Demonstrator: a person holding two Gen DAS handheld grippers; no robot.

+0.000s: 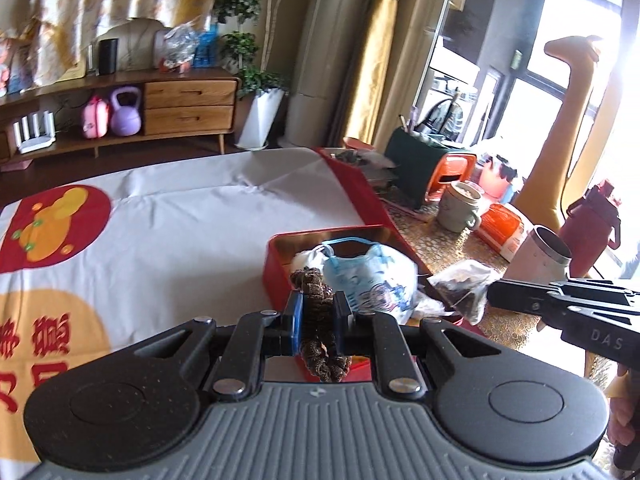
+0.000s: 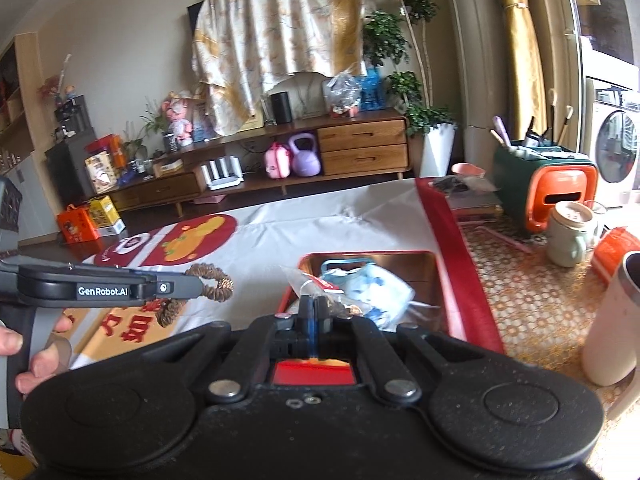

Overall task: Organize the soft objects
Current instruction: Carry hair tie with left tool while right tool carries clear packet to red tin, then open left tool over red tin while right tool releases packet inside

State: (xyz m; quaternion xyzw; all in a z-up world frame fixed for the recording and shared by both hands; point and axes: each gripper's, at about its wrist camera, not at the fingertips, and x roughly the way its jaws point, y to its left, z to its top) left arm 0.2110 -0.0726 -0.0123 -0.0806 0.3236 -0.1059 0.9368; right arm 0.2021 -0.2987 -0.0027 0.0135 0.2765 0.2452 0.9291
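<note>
While pinched between the left claw [image 1: 316, 312] pads, brown scrunchie [image 1: 318, 320] hangs long axis down, just short and left of the red tin [image 1: 280, 248]. Right claw [image 2: 314, 310], nearer the tin, pressed together on 1 clear bag [image 2: 304, 280] over it.
</note>
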